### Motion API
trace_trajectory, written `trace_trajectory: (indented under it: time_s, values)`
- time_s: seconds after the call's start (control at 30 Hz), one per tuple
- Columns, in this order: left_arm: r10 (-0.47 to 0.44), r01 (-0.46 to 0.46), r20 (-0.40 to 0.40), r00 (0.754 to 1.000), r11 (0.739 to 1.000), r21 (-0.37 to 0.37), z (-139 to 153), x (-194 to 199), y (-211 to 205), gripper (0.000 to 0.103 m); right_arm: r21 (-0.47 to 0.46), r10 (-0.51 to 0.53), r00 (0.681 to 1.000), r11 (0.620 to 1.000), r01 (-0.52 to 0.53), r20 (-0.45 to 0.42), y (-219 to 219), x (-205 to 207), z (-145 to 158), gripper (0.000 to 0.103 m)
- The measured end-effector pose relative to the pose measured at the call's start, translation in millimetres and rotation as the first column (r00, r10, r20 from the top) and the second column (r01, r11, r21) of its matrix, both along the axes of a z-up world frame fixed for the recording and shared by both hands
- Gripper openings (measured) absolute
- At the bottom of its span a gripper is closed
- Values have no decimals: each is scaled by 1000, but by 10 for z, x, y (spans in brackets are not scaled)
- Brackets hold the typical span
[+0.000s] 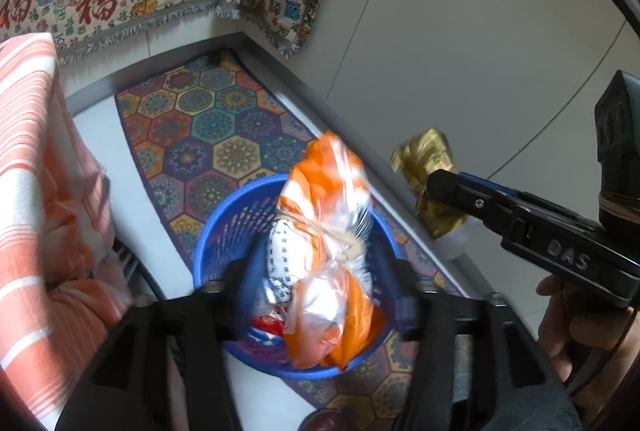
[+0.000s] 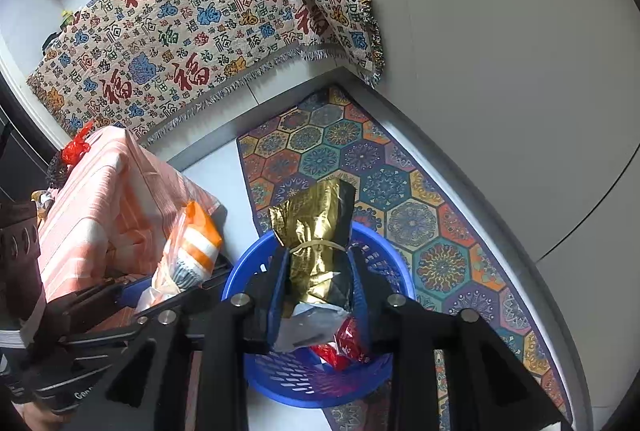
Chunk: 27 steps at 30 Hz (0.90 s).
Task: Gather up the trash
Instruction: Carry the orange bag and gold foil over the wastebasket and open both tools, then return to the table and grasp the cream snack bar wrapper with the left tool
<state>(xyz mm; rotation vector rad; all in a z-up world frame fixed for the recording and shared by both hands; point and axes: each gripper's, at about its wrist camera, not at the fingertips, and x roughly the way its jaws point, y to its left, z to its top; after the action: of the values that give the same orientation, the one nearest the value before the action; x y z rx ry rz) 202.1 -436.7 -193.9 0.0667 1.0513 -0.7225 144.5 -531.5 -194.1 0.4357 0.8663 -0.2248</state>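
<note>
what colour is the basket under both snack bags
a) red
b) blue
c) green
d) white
b: the basket on the floor under the gold bag and the orange-and-white bag is blue plastic with slotted walls.

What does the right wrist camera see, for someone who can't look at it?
A crinkled gold bag tied with a rubber band sits between the right gripper's black fingers, right above a blue basket that already has red wrappers in it. The basket stands on a colourful patterned rug, and to the left an orange and white bag hangs beside it.
</note>
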Motion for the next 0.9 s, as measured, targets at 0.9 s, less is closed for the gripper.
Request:
trace_trajectory:
  time_s: [0.9]
  values:
    - [245,-252,226,943,968,2,1119,-292,2111,95,-302,56,969,953,19,240,837,-64,807,64]
